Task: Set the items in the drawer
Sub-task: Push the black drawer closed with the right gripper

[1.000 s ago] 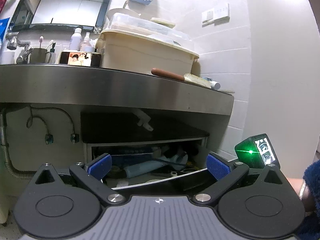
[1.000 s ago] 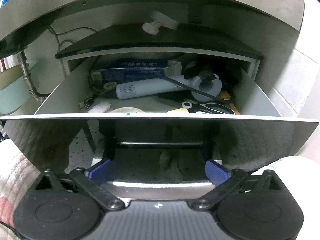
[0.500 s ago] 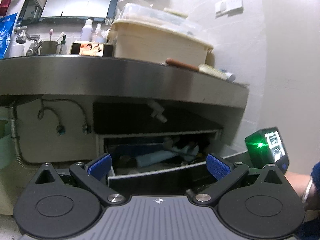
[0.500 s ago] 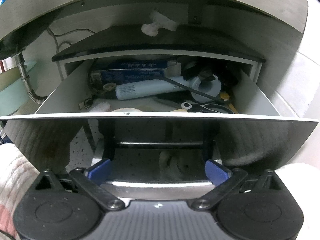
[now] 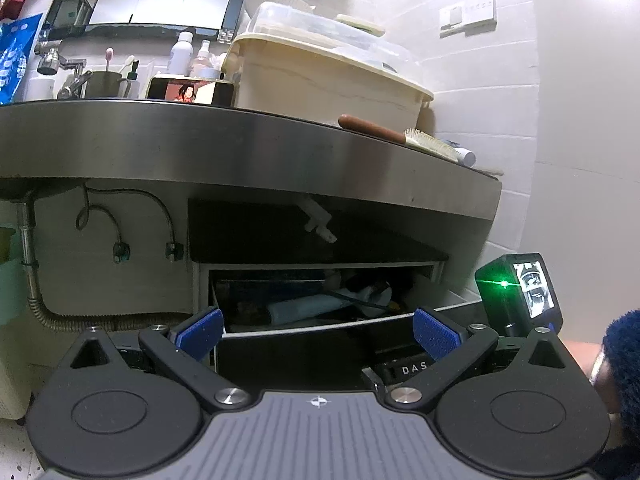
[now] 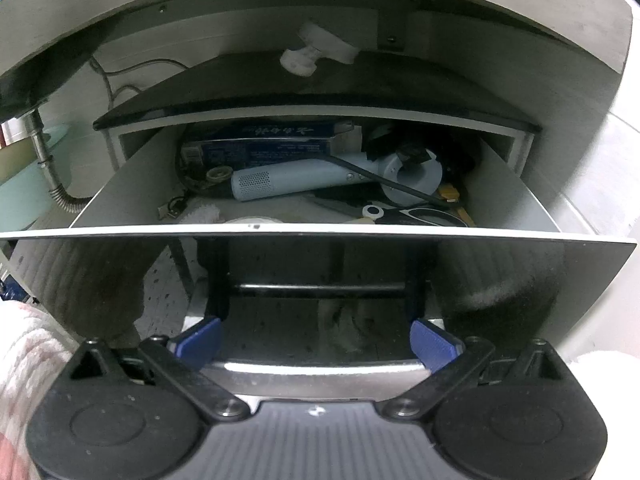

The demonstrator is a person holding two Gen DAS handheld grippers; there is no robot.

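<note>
The right gripper (image 6: 316, 342) has its jaws wide apart and holds nothing; it points down at the glossy front of the open drawer (image 6: 320, 236), whose handle bar (image 6: 320, 289) lies at 12 o'clock from the blue pads. Inside the drawer lie a pale blue hair dryer (image 6: 296, 184) and a blue box (image 6: 260, 148). The left gripper (image 5: 318, 330) is also spread wide and empty, pointing almost level at the drawer under the steel counter (image 5: 240, 152). A brush (image 5: 400, 136) lies on the counter at 1 o'clock.

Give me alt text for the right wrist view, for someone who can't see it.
An open drawer under a steel counter holds a pale blue hair dryer, a blue box and scissors. The right gripper sits low before the drawer's glossy front, jaws wide and empty.
</note>
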